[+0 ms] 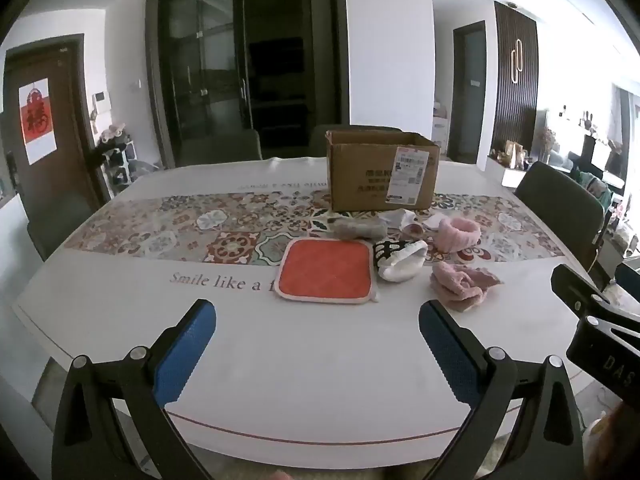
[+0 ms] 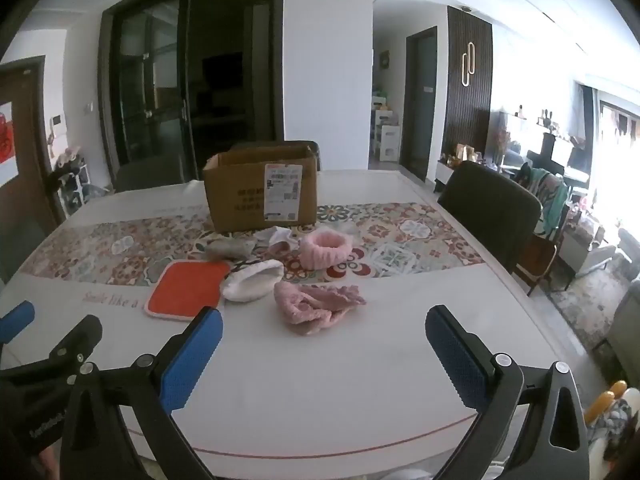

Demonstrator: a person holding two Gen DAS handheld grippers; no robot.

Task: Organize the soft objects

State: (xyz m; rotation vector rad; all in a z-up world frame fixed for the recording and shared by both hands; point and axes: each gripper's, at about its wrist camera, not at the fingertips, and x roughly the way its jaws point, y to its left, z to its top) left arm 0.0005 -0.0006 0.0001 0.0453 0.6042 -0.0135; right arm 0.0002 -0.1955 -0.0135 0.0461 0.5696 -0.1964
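Both tools are spread wide and hold nothing: the left tool (image 1: 318,322) sits low in the left wrist view, and the right tool (image 2: 324,330) sits low in the right wrist view, each hovering over the bare near edge of the white bench (image 1: 320,380). The soft things lie in a loose cluster past them, toward the middle of the frames, in front of the open brown cardboard box (image 1: 380,170) standing on the patterned tile-print runner (image 1: 180,228). Nearest the left tool is the flat square orange cloth with a pale pink border (image 1: 326,274), straight ahead of its gap. Just right of it sits the rounded white fabric piece with a black-patterned side (image 1: 400,262). The crumpled pink fuzzy cloth (image 2: 316,306) lies straight ahead of the right tool and closest to it, its long axis running roughly left to right across the frame, so the right hand looks the better placed for it. Further back, near the box, are the pink fluffy ring-shaped headband (image 2: 326,250), a grey rolled fabric piece (image 2: 230,248) and some small white cloth bits (image 2: 280,236). Nothing appears gathered yet, so the task seems to be at its start.
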